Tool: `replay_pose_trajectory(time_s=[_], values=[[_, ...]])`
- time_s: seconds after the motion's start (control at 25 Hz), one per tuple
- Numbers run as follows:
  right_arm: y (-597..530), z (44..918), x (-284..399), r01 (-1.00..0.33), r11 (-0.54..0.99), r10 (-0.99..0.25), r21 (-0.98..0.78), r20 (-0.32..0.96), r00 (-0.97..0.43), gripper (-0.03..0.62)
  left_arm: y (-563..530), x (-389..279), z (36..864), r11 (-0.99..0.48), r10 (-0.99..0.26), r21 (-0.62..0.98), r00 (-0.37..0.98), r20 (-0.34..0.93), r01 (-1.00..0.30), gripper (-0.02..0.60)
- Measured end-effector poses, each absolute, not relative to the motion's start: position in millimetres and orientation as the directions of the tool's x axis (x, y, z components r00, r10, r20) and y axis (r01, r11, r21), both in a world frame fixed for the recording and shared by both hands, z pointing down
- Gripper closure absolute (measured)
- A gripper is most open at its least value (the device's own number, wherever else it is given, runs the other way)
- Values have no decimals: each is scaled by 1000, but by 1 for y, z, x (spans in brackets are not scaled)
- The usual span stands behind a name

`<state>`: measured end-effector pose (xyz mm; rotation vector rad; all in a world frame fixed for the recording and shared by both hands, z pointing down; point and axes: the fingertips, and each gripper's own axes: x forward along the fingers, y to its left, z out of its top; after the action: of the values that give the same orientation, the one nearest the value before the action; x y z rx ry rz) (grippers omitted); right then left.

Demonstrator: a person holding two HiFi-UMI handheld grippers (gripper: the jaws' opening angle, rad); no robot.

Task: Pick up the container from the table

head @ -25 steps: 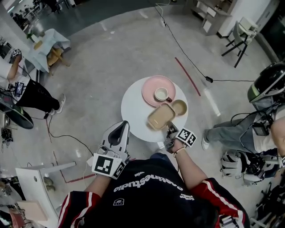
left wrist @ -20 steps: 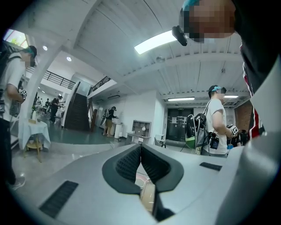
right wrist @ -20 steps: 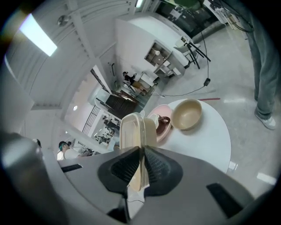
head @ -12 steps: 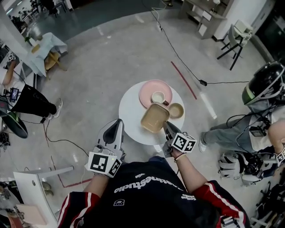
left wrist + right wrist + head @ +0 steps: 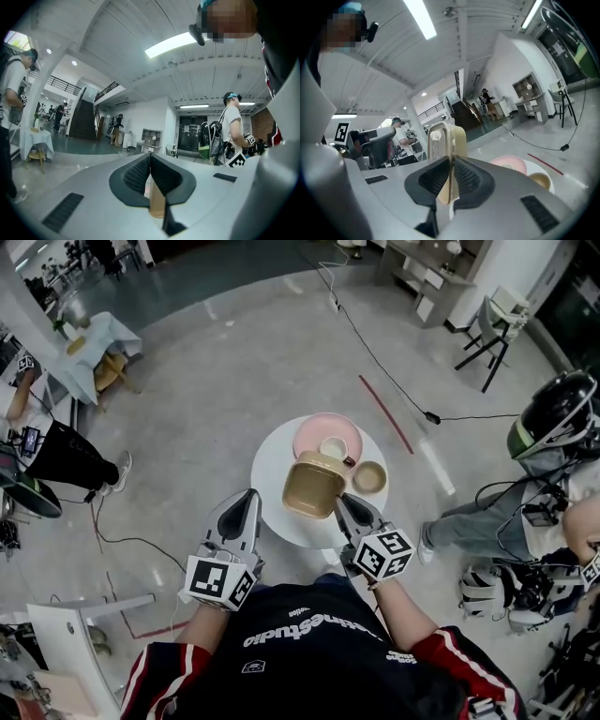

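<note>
A beige rectangular container hangs tilted above the round white table, with my right gripper shut on its near rim. In the right gripper view the container stands on edge, its wall pinched between the dark pads. My left gripper hovers beside the table's near left edge, apart from the container. Its jaws meet in the left gripper view and hold nothing; a beige strip shows beyond them.
On the table sit a pink plate bearing a cup, and a small beige bowl. A person sits at the right. A cable and a red floor strip lie beyond the table.
My right gripper has risen with the container, lifting it off the table and rolling it up onto its edge. The left gripper has stayed where it was.
</note>
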<state>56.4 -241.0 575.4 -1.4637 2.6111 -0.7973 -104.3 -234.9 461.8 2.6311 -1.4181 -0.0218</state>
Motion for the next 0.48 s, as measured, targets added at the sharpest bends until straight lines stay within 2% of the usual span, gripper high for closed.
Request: replay_pose_trajectory(time_s=[0.48], values=[[-242,502,27,-826,526,-823,-205,121,-554,546,-240,-110,459,-534,-836,127,545,70,-836,557]])
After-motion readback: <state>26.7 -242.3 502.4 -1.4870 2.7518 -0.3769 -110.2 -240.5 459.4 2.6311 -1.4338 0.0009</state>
